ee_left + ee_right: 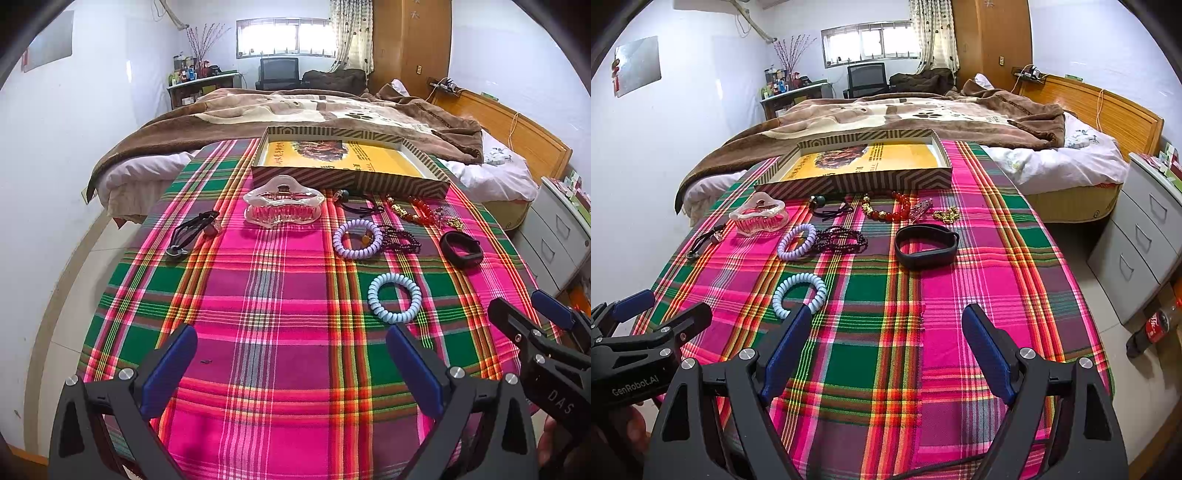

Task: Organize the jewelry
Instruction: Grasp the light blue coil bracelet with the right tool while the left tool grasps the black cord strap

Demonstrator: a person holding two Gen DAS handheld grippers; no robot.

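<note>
plaid tablecloth (280,280) beside bed (295,107)

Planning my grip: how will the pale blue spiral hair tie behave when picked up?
The pale blue spiral hair tie looks like coiled plastic, so it is probably light and springy, squashing under a claw pinch. Its glossy coils may slip; lying flat on the cloth, it seems unlikely to roll.

Print on the yellow panel inside the striped box (347,181) too small to read, near strip hidden by the front wall. Light blue coil hair tie (800,295) partly covered by a blue finger pad (786,350). Gold trinket (946,214) too small to identify. Cola bottle (1154,326) half hidden.
</note>
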